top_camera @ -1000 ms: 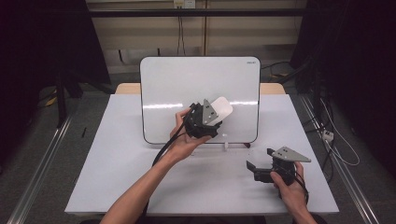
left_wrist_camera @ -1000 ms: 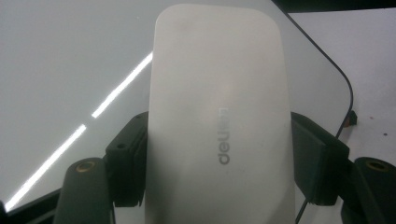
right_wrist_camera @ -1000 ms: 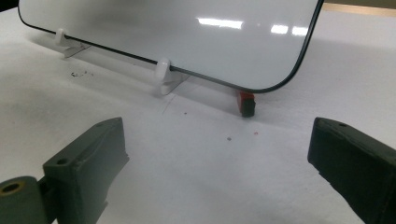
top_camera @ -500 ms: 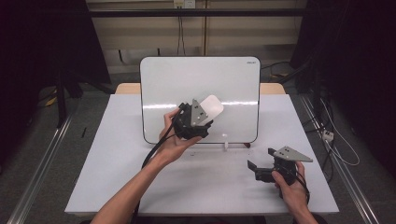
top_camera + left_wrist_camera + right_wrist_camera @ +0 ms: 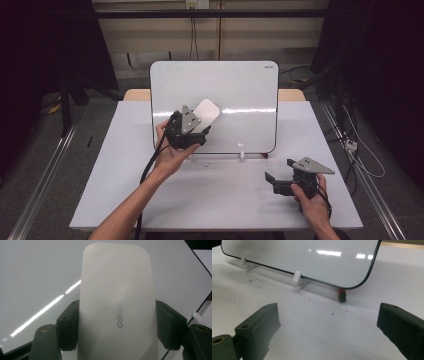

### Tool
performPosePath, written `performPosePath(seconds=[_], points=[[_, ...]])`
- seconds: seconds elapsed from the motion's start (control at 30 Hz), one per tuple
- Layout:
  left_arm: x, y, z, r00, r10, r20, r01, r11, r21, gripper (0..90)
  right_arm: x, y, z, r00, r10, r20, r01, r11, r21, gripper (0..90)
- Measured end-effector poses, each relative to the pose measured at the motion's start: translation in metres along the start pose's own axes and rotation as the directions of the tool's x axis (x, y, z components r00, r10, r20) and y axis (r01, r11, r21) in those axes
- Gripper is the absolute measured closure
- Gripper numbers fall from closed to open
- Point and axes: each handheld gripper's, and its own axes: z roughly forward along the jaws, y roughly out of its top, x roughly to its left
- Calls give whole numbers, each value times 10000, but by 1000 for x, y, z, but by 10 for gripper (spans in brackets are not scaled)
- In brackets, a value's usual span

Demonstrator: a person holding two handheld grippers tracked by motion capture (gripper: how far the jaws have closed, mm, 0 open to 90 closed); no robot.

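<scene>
From the high view, a whiteboard (image 5: 235,100) stands up on a white table (image 5: 125,190). The left gripper (image 5: 192,131) is in front of the whiteboard's lower left part. It holds a white eraser (image 5: 206,113) flat against the whiteboard. The right gripper (image 5: 280,181) sits low over the table, in front of the whiteboard's right bottom corner and well apart from it. Its jaws are spread with nothing in them.

In the left gripper view, the eraser (image 5: 117,305) stands tall in the middle. The two black jaws squeeze it from both sides, so they are clenched on it. Small grey letters run along the eraser. The shiny whiteboard (image 5: 37,277) is right behind it.

In the right gripper view, the two black jaws stand far apart, let go, with bare table (image 5: 317,335) between them. Past them is the whiteboard's (image 5: 312,257) bottom edge, resting in small white feet (image 5: 298,280). A small red and black thing (image 5: 341,295) lies just under the whiteboard's corner.
</scene>
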Motion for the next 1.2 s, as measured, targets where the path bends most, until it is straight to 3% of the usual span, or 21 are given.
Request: performPosePath(seconds=[0.6,1.2], points=[[23,-20,-26,9965,-150,-820,167,9997,195,308,0,-1,1,10000,69,-61,-69,9999,80,40],[32,-38,-42,9896,-384,-1384,435,9985,344,308,3,3,4,9998,-90,-166,92,9999,64,39]])
